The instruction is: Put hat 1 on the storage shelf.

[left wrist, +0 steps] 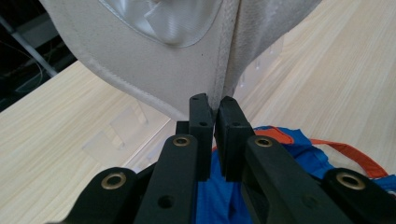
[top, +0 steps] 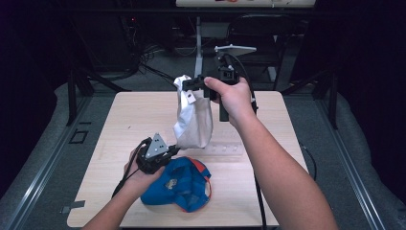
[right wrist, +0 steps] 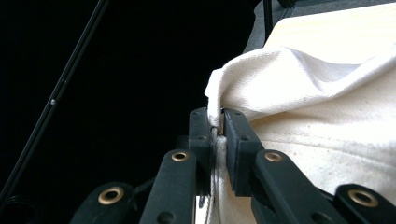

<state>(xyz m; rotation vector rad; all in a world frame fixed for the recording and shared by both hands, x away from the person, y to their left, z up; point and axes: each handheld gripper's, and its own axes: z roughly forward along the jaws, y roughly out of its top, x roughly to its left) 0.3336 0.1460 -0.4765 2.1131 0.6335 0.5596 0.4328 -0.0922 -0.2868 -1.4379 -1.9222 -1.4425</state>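
Note:
A white cloth cap (top: 194,117) hangs above the wooden table (top: 134,115), stretched between both grippers. My right gripper (top: 191,84) holds its top edge high over the far middle of the table, jaws shut on a fold of the white fabric (right wrist: 217,116). My left gripper (top: 173,149) is lower, near the front left, shut on the cap's bottom seam (left wrist: 215,105). The cap's pale lining and brim (left wrist: 159,51) spread just above the left jaws. A blue cap with orange trim (top: 184,184) lies on the table under my left hand.
A clear plastic stand (top: 227,147) lies flat on the table to the right of the blue cap (left wrist: 285,144). Beyond the far edge stand a table leg, cables and dark frames (top: 198,43). Grey floor runs along both sides.

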